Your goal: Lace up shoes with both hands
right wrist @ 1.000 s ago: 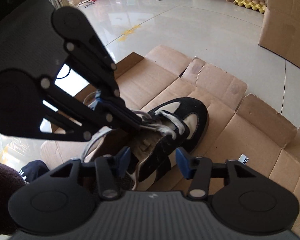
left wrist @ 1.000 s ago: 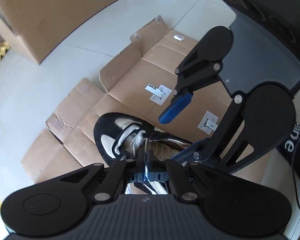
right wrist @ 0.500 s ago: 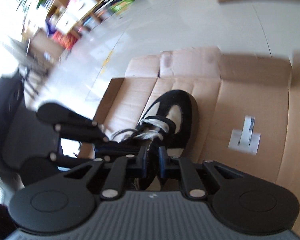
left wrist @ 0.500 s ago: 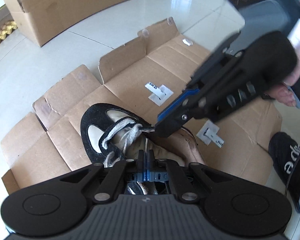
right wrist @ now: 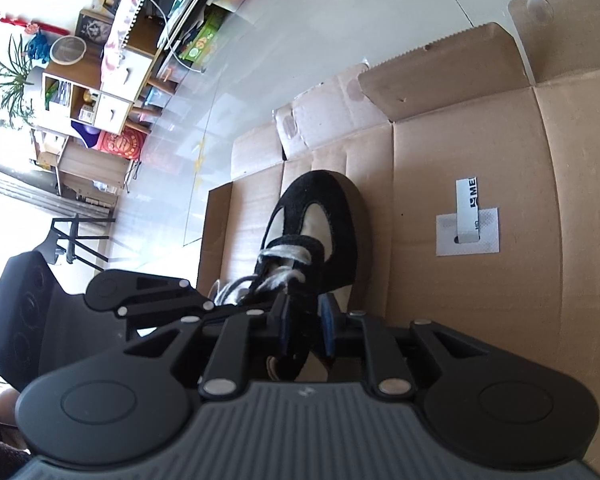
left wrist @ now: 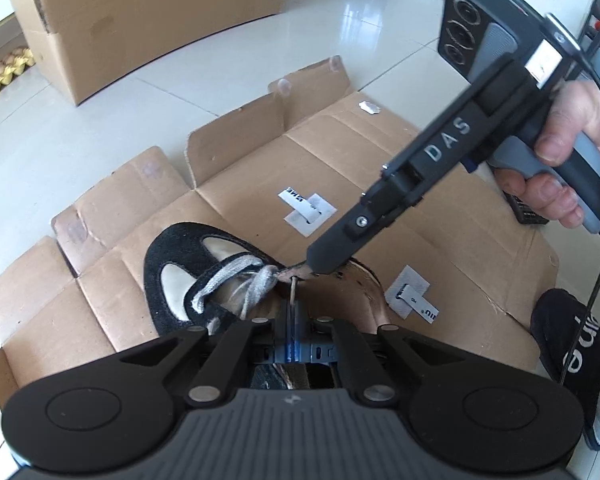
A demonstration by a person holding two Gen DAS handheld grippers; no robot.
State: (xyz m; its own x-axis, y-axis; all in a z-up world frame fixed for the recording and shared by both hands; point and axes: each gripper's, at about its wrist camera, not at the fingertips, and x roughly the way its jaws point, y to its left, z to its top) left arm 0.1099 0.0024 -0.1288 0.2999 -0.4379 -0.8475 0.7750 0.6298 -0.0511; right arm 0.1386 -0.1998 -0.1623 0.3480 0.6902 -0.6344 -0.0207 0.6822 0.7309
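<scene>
Resting on flattened cardboard [left wrist: 380, 184], the black-and-cream shoe [left wrist: 172, 264] is worked from both sides: left tongs [left wrist: 293, 320] pinch the lace tip [left wrist: 292, 288] at an eyelet, while right tongs [right wrist: 305, 320] narrowly clamp the eyelet flap [right wrist: 300, 300], seemingly steadying it for threading.

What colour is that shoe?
The shoe is black with cream panels, clearest in the right wrist view.

One black-and-cream shoe [left wrist: 180, 276] lies on one flattened cardboard sheet [left wrist: 452, 248], threaded with one grey lace [left wrist: 236, 280]. Two white labels [left wrist: 308, 212] are stuck to that sheet. Two grippers are in view, the left gripper [left wrist: 292, 320] and the right gripper [left wrist: 320, 264]. One hand [left wrist: 568, 152] shows. One large closed cardboard box [left wrist: 140, 12] stands behind, with what may be one egg tray [left wrist: 4, 76] beside it.
</scene>
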